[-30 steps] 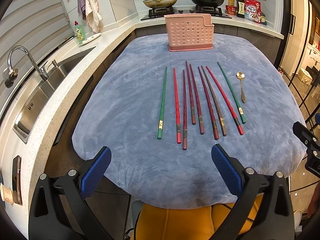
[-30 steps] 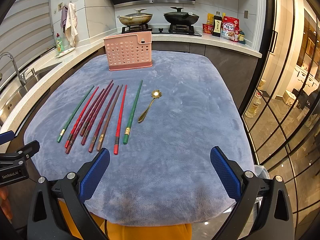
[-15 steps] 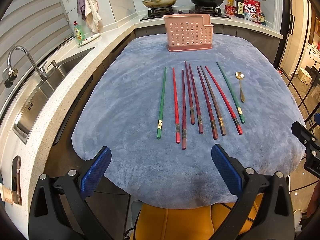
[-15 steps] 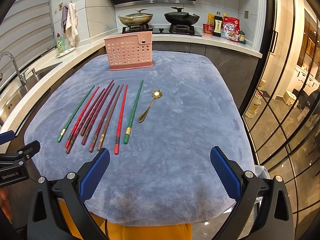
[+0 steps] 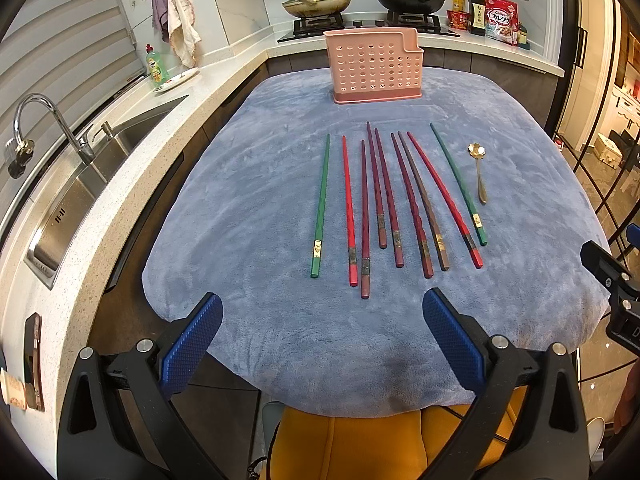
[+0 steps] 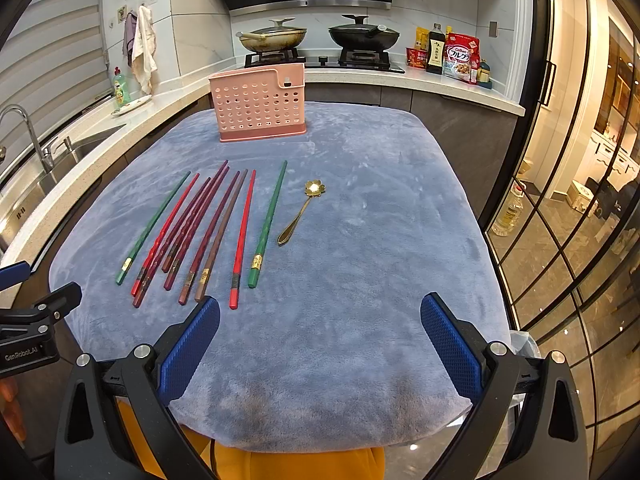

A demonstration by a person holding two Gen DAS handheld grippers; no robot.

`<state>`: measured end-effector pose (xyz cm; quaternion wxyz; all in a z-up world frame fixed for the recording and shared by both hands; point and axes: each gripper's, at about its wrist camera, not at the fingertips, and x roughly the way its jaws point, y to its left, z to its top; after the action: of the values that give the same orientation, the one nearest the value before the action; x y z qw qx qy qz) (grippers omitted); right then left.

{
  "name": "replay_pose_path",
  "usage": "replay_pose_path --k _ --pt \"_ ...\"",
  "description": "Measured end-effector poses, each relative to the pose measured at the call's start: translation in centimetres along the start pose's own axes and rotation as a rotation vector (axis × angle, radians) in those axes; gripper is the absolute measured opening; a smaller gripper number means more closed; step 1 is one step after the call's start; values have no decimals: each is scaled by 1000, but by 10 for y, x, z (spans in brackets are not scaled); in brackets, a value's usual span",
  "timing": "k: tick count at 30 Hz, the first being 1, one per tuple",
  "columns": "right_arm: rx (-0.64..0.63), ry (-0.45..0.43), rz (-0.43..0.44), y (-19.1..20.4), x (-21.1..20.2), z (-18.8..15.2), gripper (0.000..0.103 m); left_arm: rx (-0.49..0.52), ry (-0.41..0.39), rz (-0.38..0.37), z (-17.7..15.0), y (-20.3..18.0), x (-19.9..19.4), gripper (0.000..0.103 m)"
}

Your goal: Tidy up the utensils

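Both grippers spread wide, holding nothing.
Chopsticks [image 5: 384,200] lie ahead of the left gripper [image 5: 322,336], ahead-left of the right gripper [image 6: 320,332]; spoon [image 6: 302,212] beside them, rack [image 5: 374,66] beyond.

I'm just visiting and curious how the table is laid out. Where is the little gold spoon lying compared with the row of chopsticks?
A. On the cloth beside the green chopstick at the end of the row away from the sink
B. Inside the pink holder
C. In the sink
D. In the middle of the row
A: the gold spoon lies flat on the blue cloth, just beyond the green chopstick that ends the row, outside the pink holder.
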<state>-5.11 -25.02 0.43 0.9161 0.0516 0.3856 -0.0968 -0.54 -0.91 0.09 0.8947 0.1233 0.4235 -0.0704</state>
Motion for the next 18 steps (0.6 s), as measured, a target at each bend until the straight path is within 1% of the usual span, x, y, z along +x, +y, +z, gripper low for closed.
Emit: replay_pose_path --k 9,18 --pt "1 0 4 -4 0 0 96 -1 -1 -1 0 0 0 95" --pt "-2 0 4 4 -1 0 96 -1 -2 -1 0 0 -1 95"
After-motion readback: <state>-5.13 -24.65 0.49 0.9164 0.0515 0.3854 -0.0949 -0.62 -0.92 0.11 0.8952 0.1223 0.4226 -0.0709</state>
